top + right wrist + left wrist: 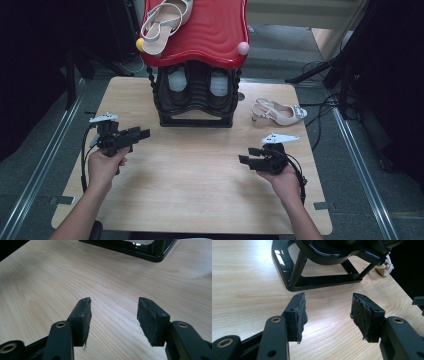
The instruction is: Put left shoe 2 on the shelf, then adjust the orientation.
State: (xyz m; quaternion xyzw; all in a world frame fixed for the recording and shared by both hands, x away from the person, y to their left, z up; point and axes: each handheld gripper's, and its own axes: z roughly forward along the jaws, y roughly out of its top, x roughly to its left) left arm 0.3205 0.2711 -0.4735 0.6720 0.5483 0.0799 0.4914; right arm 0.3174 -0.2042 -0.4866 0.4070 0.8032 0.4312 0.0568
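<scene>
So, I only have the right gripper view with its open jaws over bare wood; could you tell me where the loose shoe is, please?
Observer: A pale sandal lies on the table, right of the black rack and beyond the right gripper.
Operator: Is its partner anywhere?
Observer: Yes, a matching sandal rests on the rack's red top.
Operator: And the left gripper?
Observer: The left gripper is open and holds nothing, near the rack's base.
</scene>
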